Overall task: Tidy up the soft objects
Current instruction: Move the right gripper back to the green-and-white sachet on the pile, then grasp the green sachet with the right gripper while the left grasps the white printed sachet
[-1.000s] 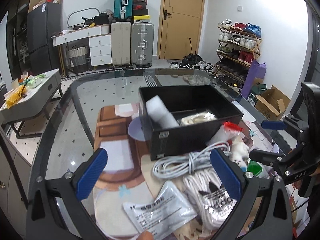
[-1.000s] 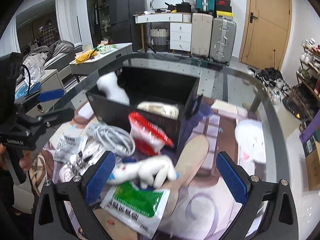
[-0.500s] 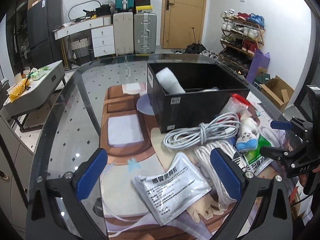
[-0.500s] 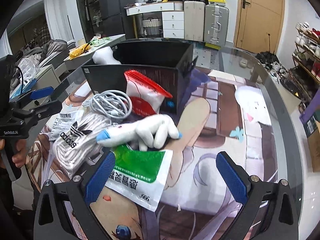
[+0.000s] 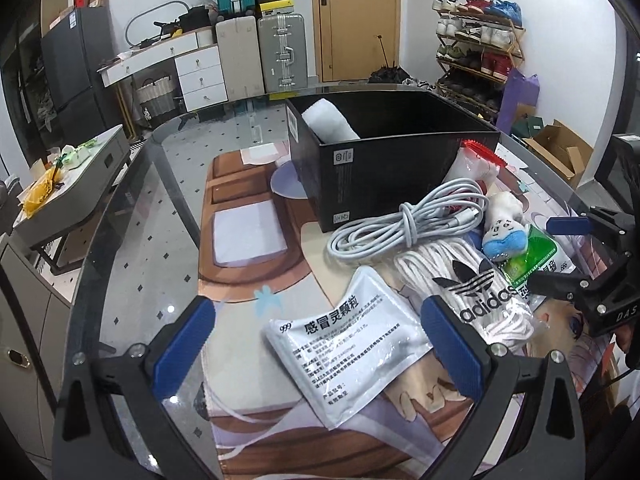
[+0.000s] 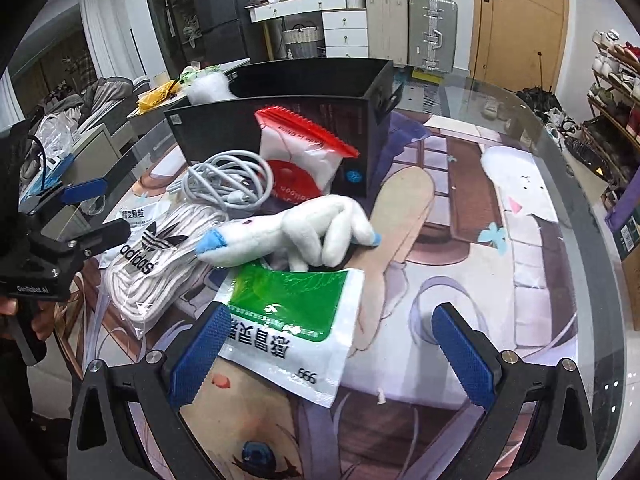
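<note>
1. The left gripper has its blue-padded jaws spread wide and holds nothing; it hovers above the near edge of the glass table, with the white foil medicine sachet printed in black characters lying between its fingers at 6 o'clock of the left wrist view.
2. The right gripper is also spread wide and empty; the green-and-white medicine sachet lies partly between its fingers, touching the left pad.
3. The white plush toy with blue tips lies just beyond that sachet, near the centre of the right wrist view, overlapping its far edge.
4. The clear bag of white cord with a black adidas logo lies at 4 o'clock of the left wrist view, touching the white foil sachet.
5. The coiled grey charging cable rests beyond the cord bag, just in front of the open black cardboard box.
6. A white foam roll leans inside the box at its far left corner.
7. A red-topped clear zip bag leans against the box's outer wall.
8. All of these rest on the printed cartoon desk mat.
</note>
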Tool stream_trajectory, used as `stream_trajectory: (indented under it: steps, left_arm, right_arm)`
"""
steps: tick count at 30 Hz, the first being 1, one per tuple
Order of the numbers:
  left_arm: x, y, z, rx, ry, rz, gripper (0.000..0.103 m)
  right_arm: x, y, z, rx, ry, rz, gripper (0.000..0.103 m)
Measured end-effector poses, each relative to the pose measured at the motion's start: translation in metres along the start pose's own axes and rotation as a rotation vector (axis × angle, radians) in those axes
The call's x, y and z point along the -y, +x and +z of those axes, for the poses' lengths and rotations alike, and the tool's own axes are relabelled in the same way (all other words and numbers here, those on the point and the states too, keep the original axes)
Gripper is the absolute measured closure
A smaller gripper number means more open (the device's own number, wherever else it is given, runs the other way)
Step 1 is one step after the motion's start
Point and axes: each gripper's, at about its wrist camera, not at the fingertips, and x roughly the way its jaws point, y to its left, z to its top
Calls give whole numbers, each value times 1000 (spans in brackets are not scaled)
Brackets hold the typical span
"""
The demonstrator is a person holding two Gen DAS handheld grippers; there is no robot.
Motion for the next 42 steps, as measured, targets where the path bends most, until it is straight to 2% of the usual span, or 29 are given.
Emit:
stream_trajectory:
  steps: [8, 18, 28, 38, 41, 42]
  left_arm:
    - [-9, 7, -2, -38, -40, -11, 0]
    - [-12, 12, -2, -55, -57, -11, 0]
    - [-12, 16, -3, -62, -48, -11, 0]
    - [-7, 18, -4, -79, -30, -8, 0]
    - [-8, 19, -4, -83, -35, -10, 0]
    - [-8, 20, -4, -84, -36, -11, 0]
  right_arm:
    - [-12, 6, 5, -10, -16, 14, 1]
    - [-24, 18, 10, -20, -55, -66, 1]
    - [5, 7, 0, -18, -32, -64, 1]
    - [-5, 14, 8, -28, -90, -43, 1]
    - [-5, 13, 8, -11, -100, -31, 7]
    - [-5, 11, 8, -4, -102, -27, 17]
